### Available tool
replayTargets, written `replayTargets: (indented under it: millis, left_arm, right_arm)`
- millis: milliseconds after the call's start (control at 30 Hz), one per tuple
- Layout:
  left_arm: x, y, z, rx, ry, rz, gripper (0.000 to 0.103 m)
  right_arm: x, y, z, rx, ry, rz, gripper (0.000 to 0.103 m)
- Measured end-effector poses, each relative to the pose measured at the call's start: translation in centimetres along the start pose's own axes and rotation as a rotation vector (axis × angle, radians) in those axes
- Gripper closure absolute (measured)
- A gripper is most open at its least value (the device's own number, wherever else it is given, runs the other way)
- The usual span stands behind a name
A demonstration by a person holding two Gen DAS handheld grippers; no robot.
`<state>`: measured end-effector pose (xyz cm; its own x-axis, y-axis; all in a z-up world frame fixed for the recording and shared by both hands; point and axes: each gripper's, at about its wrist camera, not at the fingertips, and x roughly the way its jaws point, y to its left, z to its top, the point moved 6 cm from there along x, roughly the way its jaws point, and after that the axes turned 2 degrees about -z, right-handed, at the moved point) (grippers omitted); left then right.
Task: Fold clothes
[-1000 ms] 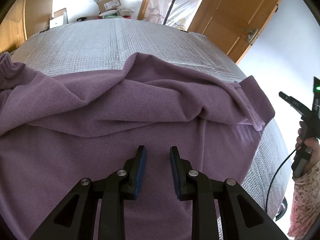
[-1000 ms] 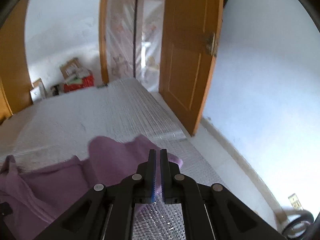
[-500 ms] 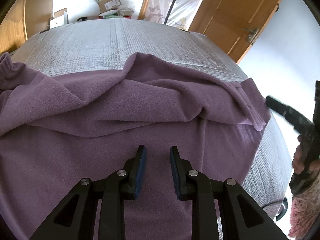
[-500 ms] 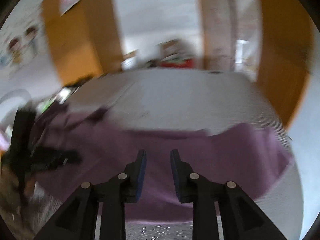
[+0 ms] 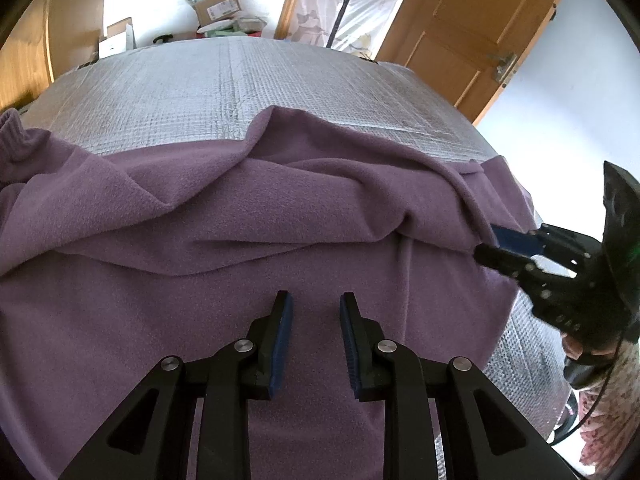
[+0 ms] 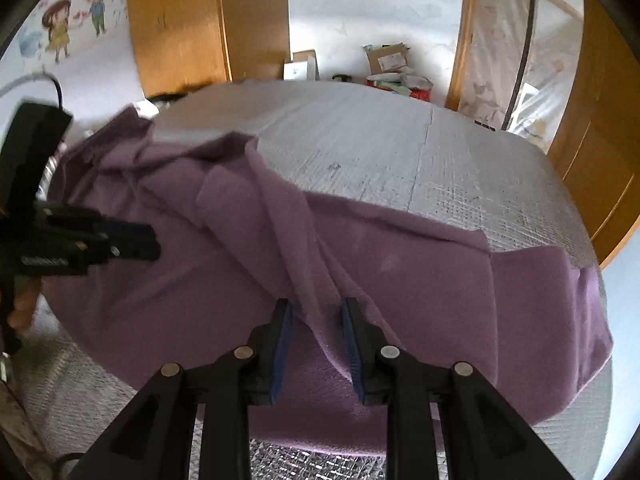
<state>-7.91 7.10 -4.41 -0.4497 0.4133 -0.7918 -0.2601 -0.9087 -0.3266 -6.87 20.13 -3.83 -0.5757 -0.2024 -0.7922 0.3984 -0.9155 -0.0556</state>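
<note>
A fold of the purple garment (image 6: 400,280) is straddled by the released right hand-held gripper (image 6: 316,332); the left hand-held gripper (image 5: 316,332) hovers released. Clenching seems needed next.

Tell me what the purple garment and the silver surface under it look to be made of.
Purple garment: probably fleece; matte, fuzzy nap, soft thick folds. Silver surface: seemingly foil-faced padded sheet; dull metallic sheen, fine embossed grid, a seam down the middle.

One purple garment (image 5: 248,264), two grippers (jaws parted) — several boxes (image 5: 218,4).
</note>
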Motion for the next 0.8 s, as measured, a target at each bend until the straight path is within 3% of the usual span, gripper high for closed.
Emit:
replayTargets:
  millis: [67,100,133,200,600,800]
  left_arm:
    - [0.0,0.1,0.0,-0.006,-0.001,-0.005,0.078]
    - [0.0,0.1,0.0,-0.009,-0.001,-0.007,0.078]
    - [0.0,0.1,-0.1,-0.01,-0.002,-0.008,0.078]
    - [0.0,0.2,-0.1,-0.009,-0.002,-0.011,0.078]
    - [0.0,0.0,-0.1,-0.011,-0.002,-0.019,0.078]
    - [-0.1,0.9,0.8,-0.072,0.029,-0.072,0.078]
  right_arm:
    - [0.2,0.0,0.2,0.002,0.002,0.003,0.076]
    - [0.3,0.0,0.4,0.004,0.003,0.004,0.082]
    - [0.3,-0.1,0.5,0.007,0.003,0.003,0.095]
    - [0.0,-0.4,0.9,0.017,-0.004,0.003,0.099]
    - [-2.6,-1.4,6.2,-0.009,-0.139,-0.088,0.1]
    - [-1.8,-2.2,9.1,0.006,-0.177,-0.105,0.1]
